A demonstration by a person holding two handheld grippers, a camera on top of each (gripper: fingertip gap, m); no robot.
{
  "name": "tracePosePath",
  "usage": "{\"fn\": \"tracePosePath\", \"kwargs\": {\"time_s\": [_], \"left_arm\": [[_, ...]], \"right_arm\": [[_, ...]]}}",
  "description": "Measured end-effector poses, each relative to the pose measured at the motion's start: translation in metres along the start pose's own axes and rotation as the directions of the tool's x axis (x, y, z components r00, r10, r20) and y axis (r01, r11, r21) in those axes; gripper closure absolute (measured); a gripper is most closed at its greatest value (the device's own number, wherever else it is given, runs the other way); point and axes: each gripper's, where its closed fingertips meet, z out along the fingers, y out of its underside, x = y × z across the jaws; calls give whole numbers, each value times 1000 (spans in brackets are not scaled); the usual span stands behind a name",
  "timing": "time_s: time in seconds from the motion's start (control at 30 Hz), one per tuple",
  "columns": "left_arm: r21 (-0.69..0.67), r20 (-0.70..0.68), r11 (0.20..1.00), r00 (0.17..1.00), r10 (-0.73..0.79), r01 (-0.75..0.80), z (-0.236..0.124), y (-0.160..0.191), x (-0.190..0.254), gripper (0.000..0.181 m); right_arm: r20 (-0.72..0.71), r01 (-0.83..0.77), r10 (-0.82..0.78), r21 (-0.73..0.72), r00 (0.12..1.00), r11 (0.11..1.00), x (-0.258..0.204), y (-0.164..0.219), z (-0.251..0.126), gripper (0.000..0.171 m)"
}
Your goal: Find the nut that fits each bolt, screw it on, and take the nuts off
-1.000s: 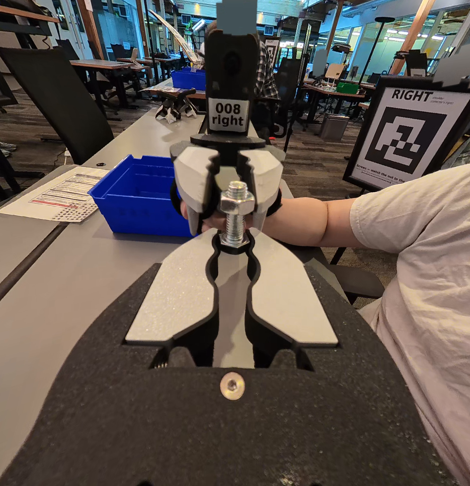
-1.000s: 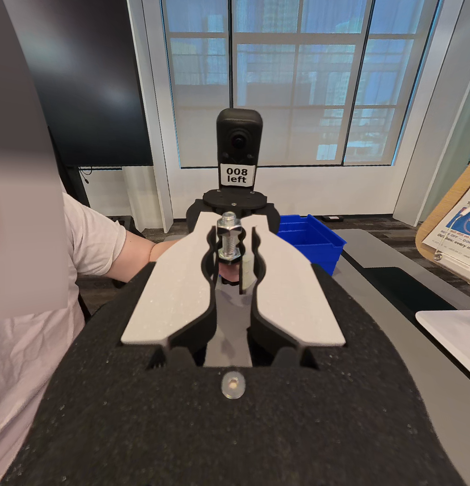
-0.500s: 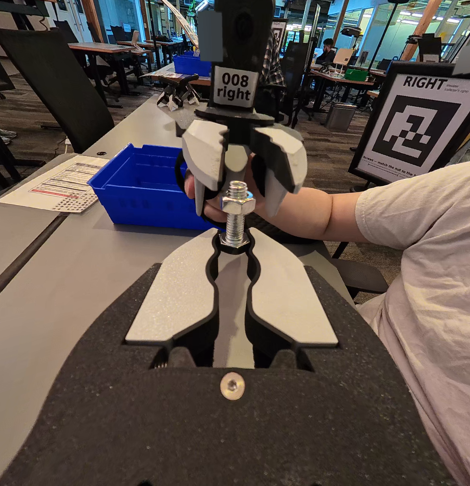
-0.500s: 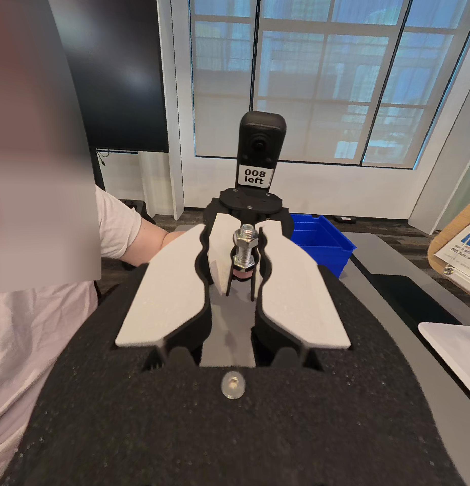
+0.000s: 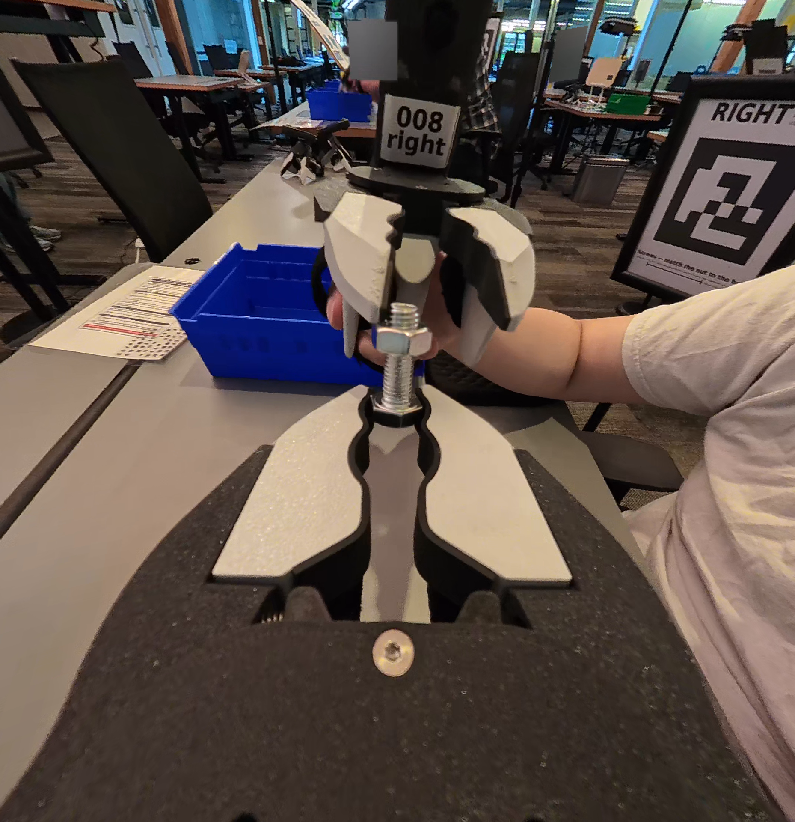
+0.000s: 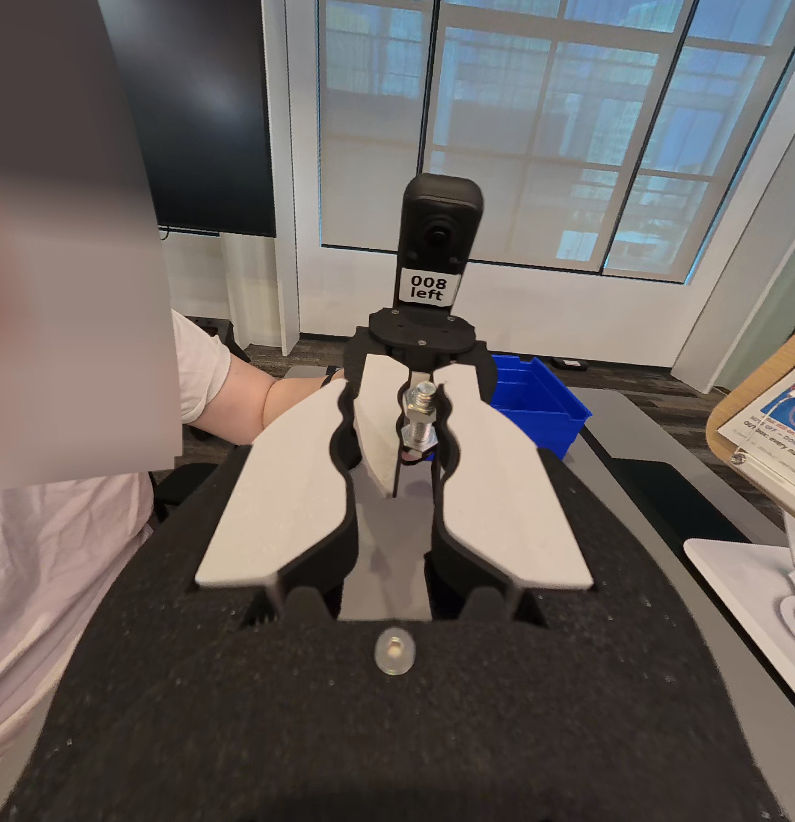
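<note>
i found the work surface to be a grey table (image 5: 120,445) with a dark seam running along it toward 10 o'clock in the left wrist view. the room behind was an open office with desks, black chairs and a patterned carpet; the right wrist view showed tall windows at 12 o'clock and a dark screen at 10 o'clock. a framed marker sign (image 5: 716,195) stood at 2 o'clock and a printed sheet (image 5: 115,324) lay at 10 o'clock.

a blue bin (image 5: 262,320) sat on the table just beside the sheet; i could not make out any contents in its compartments.

my left gripper (image 5: 395,411) was clenched on the head of the bolt (image 5: 396,382), holding it upright above the table. the nut (image 5: 402,341) sat high on the thread, well short of the head. my right gripper (image 6: 420,411) was spread, its fingers flanking the nut on either side without pinching it.
</note>
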Motion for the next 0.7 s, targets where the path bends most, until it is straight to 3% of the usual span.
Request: {"fn": "tracePosePath", "kwargs": {"time_s": [0.13, 0.3, 0.5, 0.57, 0.63, 0.7], "left_arm": [[8, 16, 1000, 1000, -8, 8, -4, -1, -5, 165], [16, 5, 1000, 1000, -8, 7, -3, -3, -2, 165], [3, -28, 1000, 1000, -3, 3, 1, 0, 4, 165], [-4, -32, 1000, 999, 4, -4, 3, 1, 6, 165], [-20, -47, 1000, 999, 16, -17, 5, 3, 10, 165], [-21, -34, 999, 999, 26, -27, 5, 3, 9, 165]], "right_arm": [[2, -4, 4, -6, 1000, 1000, 2, 0, -5, 150], [-32, -20, 21, 32, 999, 999, 7, -3, -5, 139], [-35, -14, 14, 15, 999, 1000, 1, -1, 6, 143], [-48, 0, 0, 3, 999, 1000, 1, 0, 7, 147], [-80, 13, -15, -19, 997, 1000, 5, 2, 6, 162], [-80, 18, -20, -22, 997, 1000, 4, 2, 5, 162]]}}
